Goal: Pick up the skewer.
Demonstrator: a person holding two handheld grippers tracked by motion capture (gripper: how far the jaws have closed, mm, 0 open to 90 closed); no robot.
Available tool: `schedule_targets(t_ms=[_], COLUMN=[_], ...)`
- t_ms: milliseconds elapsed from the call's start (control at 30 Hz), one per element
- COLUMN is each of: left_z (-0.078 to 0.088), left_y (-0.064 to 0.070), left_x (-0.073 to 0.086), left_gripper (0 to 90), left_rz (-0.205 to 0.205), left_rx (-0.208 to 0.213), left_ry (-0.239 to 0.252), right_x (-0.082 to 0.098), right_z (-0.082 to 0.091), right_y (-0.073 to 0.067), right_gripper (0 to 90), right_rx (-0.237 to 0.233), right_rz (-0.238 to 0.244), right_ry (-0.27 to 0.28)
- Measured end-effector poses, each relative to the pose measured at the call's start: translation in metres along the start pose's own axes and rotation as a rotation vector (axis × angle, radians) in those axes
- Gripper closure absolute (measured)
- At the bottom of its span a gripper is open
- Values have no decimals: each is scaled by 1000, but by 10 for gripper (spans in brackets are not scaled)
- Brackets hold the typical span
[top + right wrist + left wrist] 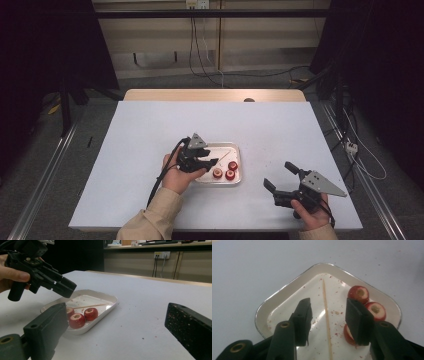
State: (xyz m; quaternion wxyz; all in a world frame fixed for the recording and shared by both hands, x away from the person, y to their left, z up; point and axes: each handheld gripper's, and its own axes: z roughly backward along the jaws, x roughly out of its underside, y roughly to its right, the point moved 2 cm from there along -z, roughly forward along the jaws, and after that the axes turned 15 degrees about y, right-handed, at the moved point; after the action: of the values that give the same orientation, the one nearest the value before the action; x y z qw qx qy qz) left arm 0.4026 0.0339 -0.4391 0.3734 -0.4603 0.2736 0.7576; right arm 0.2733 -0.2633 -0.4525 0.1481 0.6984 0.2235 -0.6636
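Two black jaws of the left gripper [327, 321] come up from the bottom of the frame. They stand apart, with a gap between them. A thin wooden skewer [326, 315] lies in that gap, running from the middle of the frame down to the bottom edge. Nothing is pinched. The skewer lies in a white tray [284, 293] with round corners, on a pale table [249, 270]. Three red fruit pieces [359, 293] with hollowed tops sit at the right of the tray, and the right jaw partly hides the lowest one. Small red crumbs dot the tray.
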Motion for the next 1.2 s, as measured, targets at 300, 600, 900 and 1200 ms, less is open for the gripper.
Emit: schedule_targets(t_ms=[300, 600, 900, 1200], left_z=[-17, -30, -34, -27], left_y=[-1, 2, 3, -3], left_x=[5, 8, 3, 0], left_gripper=[716, 872, 894, 895], left_rz=[-6, 0, 41, 86], left_rx=[18, 38, 17, 5], left_ry=[-97, -185, -237, -235], right_x=[0, 0, 0, 0], right_z=[0, 0, 1, 2], right_y=[0, 1, 1, 4], right_gripper=[39, 39, 39, 39], right_rx=[-4, -3, -7, 1], right_rz=[-4, -7, -4, -16], right_ry=[1, 2, 2, 6])
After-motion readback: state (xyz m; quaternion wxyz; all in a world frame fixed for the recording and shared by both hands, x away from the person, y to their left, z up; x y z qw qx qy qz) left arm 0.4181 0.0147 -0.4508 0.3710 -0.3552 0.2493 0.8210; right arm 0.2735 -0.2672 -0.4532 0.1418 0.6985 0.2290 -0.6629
